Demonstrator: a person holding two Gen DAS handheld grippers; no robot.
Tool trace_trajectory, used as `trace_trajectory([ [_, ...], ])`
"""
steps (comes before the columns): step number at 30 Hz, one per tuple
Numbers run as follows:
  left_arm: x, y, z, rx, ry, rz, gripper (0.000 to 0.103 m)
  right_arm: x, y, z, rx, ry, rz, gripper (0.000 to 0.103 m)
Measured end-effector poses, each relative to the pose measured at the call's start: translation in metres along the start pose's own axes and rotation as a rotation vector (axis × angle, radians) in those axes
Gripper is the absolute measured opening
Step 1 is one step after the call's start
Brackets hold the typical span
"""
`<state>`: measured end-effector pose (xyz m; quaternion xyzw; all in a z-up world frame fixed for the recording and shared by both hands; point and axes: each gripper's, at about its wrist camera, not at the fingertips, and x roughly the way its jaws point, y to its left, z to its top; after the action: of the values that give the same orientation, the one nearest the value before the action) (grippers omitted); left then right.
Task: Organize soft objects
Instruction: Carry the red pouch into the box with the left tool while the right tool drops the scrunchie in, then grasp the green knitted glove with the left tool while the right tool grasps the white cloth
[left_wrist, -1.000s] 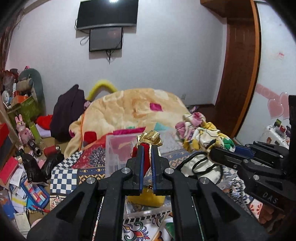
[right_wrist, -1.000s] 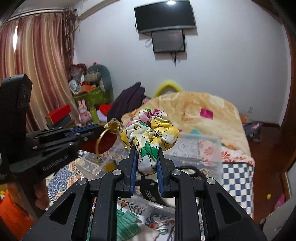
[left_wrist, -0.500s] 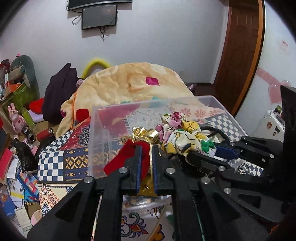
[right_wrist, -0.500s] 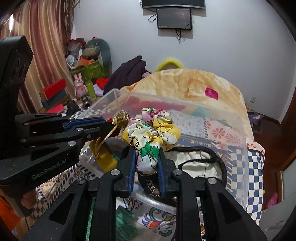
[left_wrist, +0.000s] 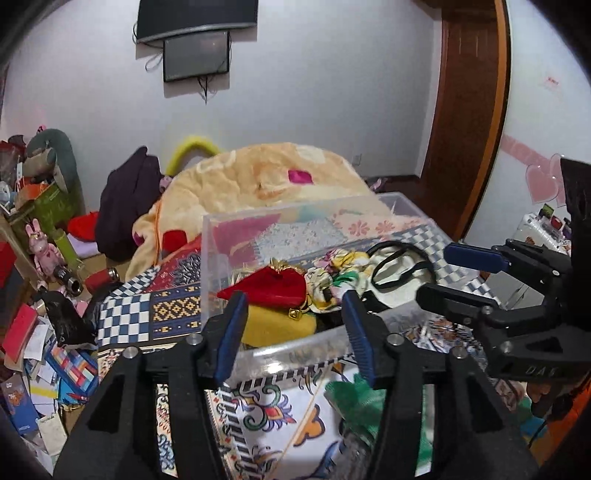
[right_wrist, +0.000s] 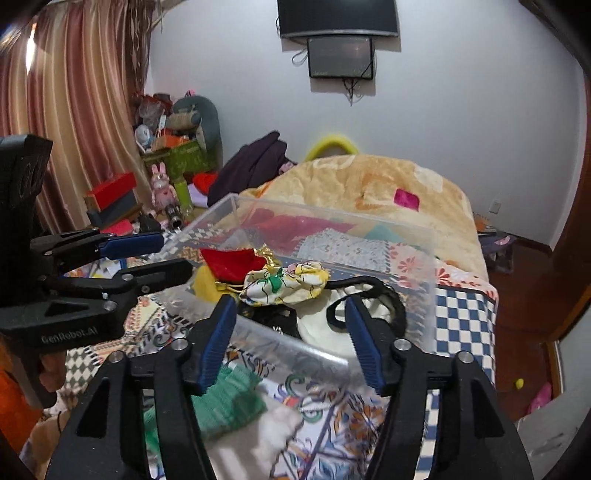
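Left tongs (left_wrist: 293, 332) and right tongs (right_wrist: 290, 338) both gape wide, holding nothing.

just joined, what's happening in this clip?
A person with two handheld grippers is sorting soft items into a clear plastic bin on the bed. Both the left gripper and the right gripper are open and empty, held just in front of the bin's near wall. The red drawstring pouch and the floral scrunchie lie inside the bin, beside a white item with a black strap. A green knit item lies outside on the bedspread.
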<state>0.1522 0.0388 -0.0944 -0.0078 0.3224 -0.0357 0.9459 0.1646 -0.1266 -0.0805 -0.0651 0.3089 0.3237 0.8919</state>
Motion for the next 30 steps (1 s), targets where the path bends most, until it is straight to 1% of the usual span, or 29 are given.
trace_trajectory([
  [1, -0.009, -0.001, -0.002, 0.002, -0.018, 0.0, 0.06, -0.005, -0.001, -0.002, 0.005, -0.011, -0.001, 0.062],
  [6, -0.035, -0.008, -0.008, 0.013, -0.068, -0.005, 0.073, -0.027, -0.004, -0.013, 0.032, -0.042, -0.007, 0.064],
  [8, -0.042, -0.011, -0.014, 0.013, -0.072, -0.013, 0.078, -0.032, -0.005, -0.02, 0.038, -0.043, -0.011, 0.065],
  [11, -0.044, -0.015, -0.025, 0.008, -0.049, -0.029, 0.081, -0.035, -0.007, -0.032, 0.041, -0.031, -0.018, 0.065],
  [17, -0.032, -0.025, -0.05, -0.03, 0.037, -0.096, 0.081, -0.032, -0.005, -0.053, 0.059, 0.022, -0.016, 0.065],
  [20, -0.025, -0.03, -0.059, -0.046, 0.065, -0.129, 0.081, -0.028, -0.007, -0.063, 0.07, 0.054, -0.012, 0.065],
  [27, -0.003, -0.044, -0.071, -0.053, 0.12, -0.166, 0.08, -0.023, -0.004, -0.082, 0.058, 0.095, -0.016, 0.065],
  [30, 0.007, -0.047, -0.076, -0.053, 0.143, -0.16, 0.076, -0.016, -0.005, -0.087, 0.062, 0.116, -0.015, 0.065],
])
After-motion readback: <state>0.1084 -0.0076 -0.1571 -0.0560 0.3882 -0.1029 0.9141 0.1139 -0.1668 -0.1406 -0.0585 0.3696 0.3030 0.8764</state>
